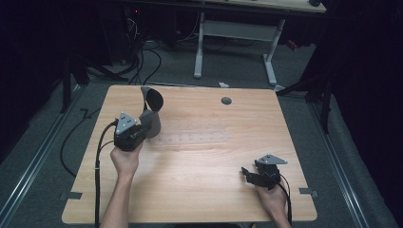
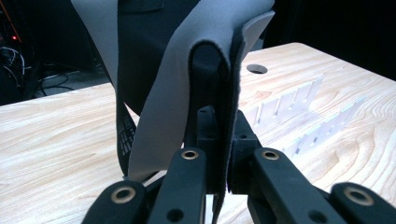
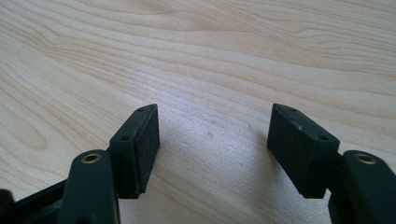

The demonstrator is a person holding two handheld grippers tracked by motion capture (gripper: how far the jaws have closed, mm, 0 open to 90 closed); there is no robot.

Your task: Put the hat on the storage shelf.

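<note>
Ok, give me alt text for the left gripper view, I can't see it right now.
The left hand-held gripper is shut on a folded edge of grey neoprene-like fabric, held up above a light wooden table. A clear slotted strip lies behind.

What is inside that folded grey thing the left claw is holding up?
The grey pad is folded over, pinched by the left gripper. Its dark inner lining shows at the fold; anything tucked deeper is covered.

Readable text: none in any view.
Grey and black soft neoprene-like sleeve (image 2: 187, 84): pinched between the jaws of the left gripper (image 2: 219, 140); a strip of small pale marks runs down its black inner edge, left of the jaws, too blurred to read.
Pale wooden table (image 3: 233, 56): bare grain ahead of the right gripper (image 3: 212, 140), no lettering.
</note>
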